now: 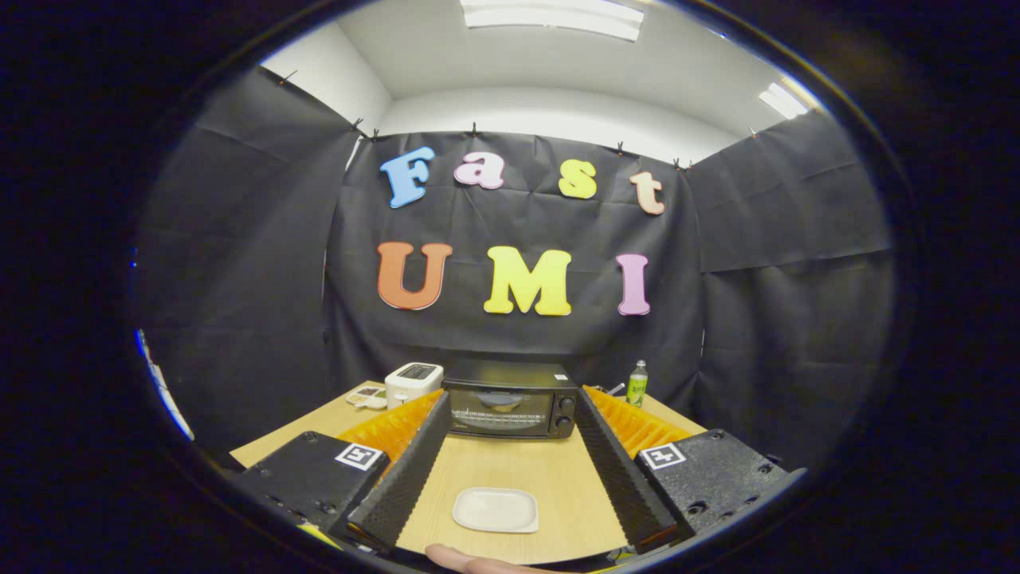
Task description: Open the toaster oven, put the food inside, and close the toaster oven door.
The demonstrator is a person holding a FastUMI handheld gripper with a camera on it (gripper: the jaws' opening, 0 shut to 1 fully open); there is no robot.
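Nearest the camera, at the bottom centre of the frame, a fingertip (478,562) pokes up just below a white plate (495,509). That plate is empty and lies flat on the wooden table (510,466), between the two black fingers of the gripper (507,406), which are spread wide apart and hold nothing. Beyond the fingertips, at the middle of the frame, the black toaster oven (510,409) stands at the far end of the table with its glass door shut and two knobs on its right side. Left of the oven sits a white toaster (413,382), with a small tray of food (366,395) just beside it, further left. Right of the oven, a green bottle (637,383) stands upright near the black cloth wall.
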